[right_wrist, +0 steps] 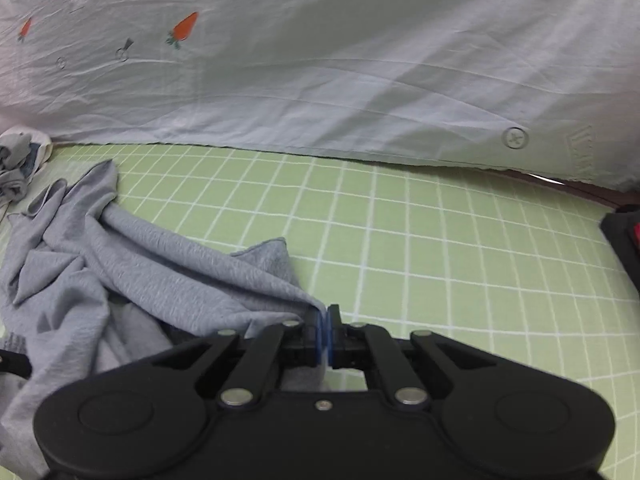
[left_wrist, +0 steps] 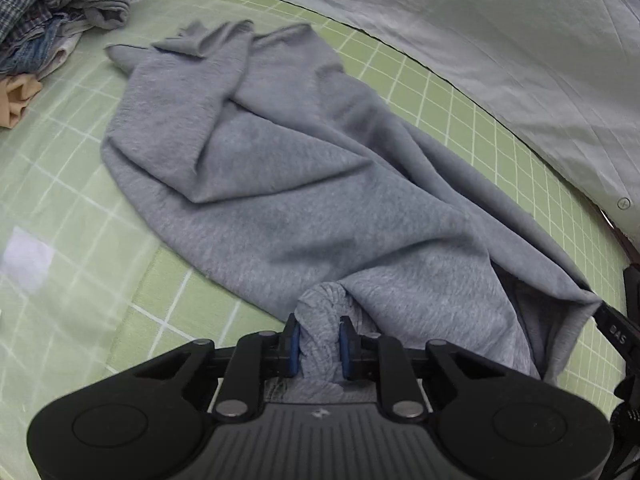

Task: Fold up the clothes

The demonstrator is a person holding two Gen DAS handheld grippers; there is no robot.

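The left hand-held gripper (left_wrist: pixel 319 346) pinches a bunched edge of the grey garment (left_wrist: pixel 256 184); the right hand-held gripper (right_wrist: pixel 323 330) is clamped on another edge. The garment sprawls rumpled ahead on the green sheet (right_wrist: pixel 440 260). Judged best: draw both edges apart evenly, taut.

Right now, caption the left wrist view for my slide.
Left gripper clamps a bunched edge of the grey garment on the green checked sheet.

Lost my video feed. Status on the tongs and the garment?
Left tongs shut on grey garment, bunched edge. Right tongs shut on its other corner. Garment crumpled, unfolded on green grid sheet. Clothes pile far left, clear.
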